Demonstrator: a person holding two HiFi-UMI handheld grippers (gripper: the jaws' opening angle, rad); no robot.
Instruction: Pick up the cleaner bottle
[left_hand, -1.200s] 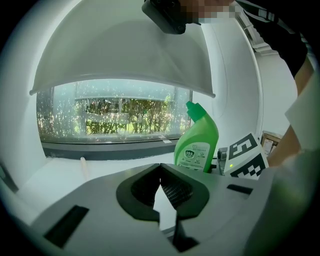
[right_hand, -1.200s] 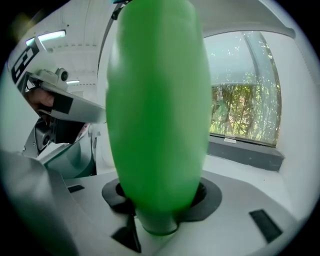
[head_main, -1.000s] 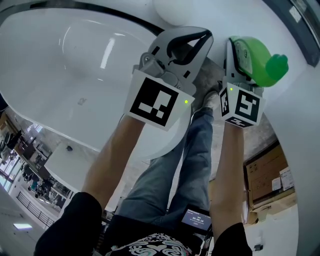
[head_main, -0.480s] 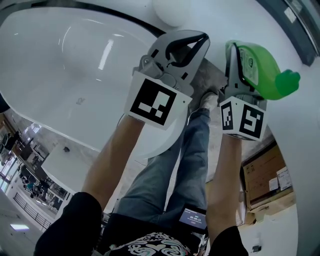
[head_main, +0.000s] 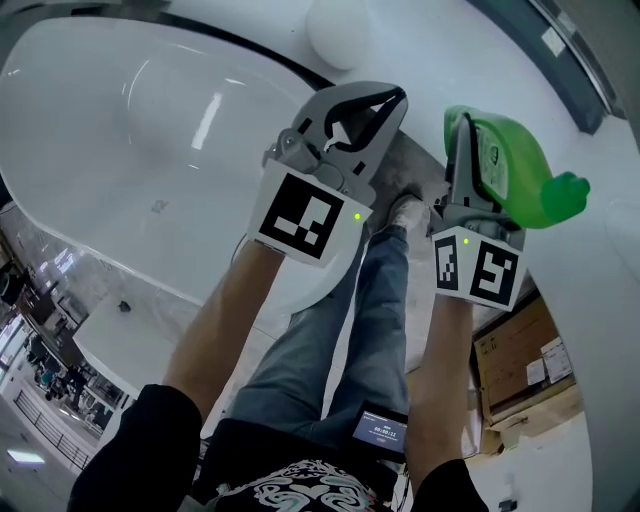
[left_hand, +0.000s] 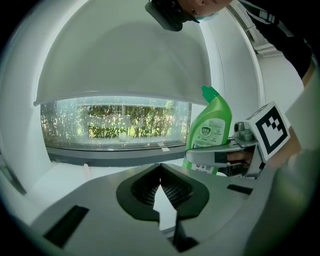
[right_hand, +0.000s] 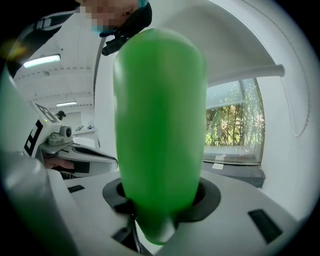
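The right gripper squeezes the cleaner bottle so it can't fall — the left gripper, at nine o'clock, is pinched together, empty.

The cleaner bottle sits between the jaws of the right gripper, with its neck pointing right. Just to its left, and apart from it, the left gripper hangs over the right end of the bathtub, which fills the left of the scene. Beyond the tub's far rim sits what may be a round lamp. A cardboard box lies on the floor at near right.
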